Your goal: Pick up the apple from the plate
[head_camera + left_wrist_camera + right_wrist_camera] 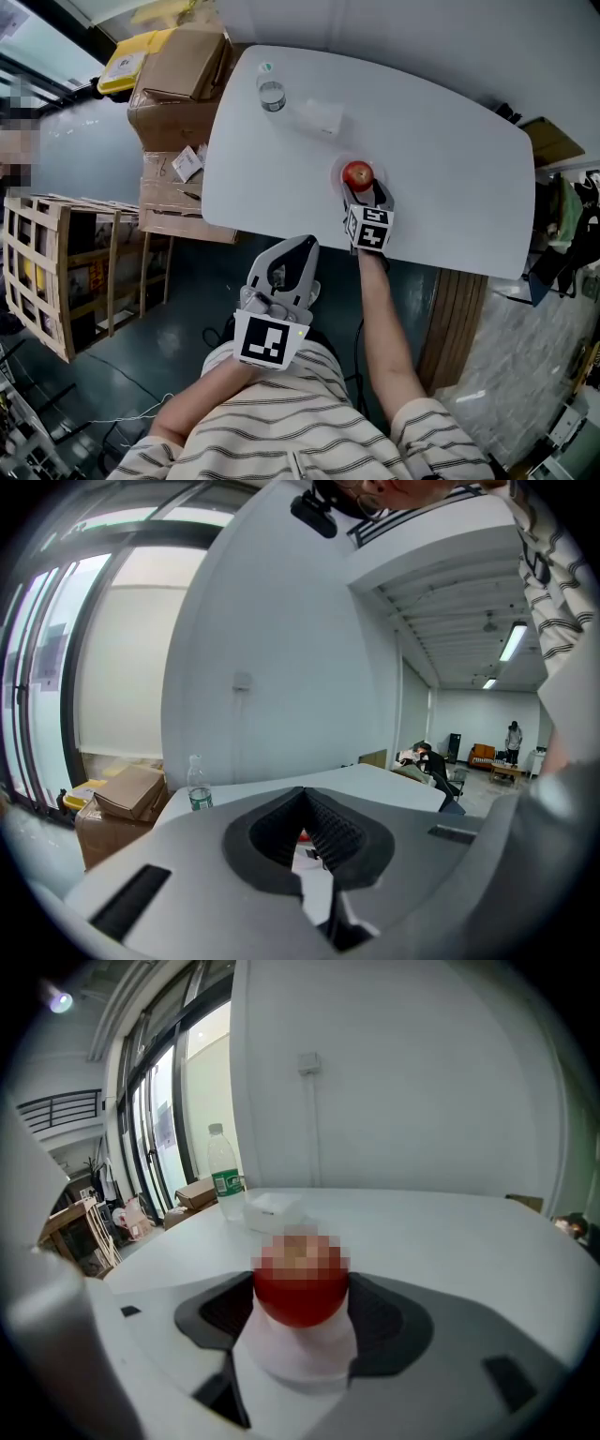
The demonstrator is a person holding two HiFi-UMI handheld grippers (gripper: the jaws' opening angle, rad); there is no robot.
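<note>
the apple [357, 174] is red and sits on a small white plate [300, 1358], which is on the white table [441, 131], not far from the table edge closest to us. the right gripper [364, 191] is down on it from our side, angled downward, with one jaw on each side of the apple. in the right gripper view the fruit fills the whole gap and the dark pads [377, 1312] look to be right up against it on both sides, so we read that as a grip on the apple with the jaws spread wide. the apple is on the plate, not lifted off. further back on the table we see a clear water bottle [272, 94] with a green label, standing upright, and just beside it a small white box [323, 114]. both are well apart from the plate. the left gripper [298, 248] isn't over the table at all. it hangs close to our body, short of the table edge, above the dark floor and pointing roughly toward the table. in the left gripper view its jaw tips meet with nothing between them, so it's closed and empty, and the table edge and the bottle show beyond it. off the left side of the table there's a stack of cardboard boxes [178, 80] with something yellow [127, 61] lying beside them, and a wooden crate [42, 272] nearer to us.
</note>
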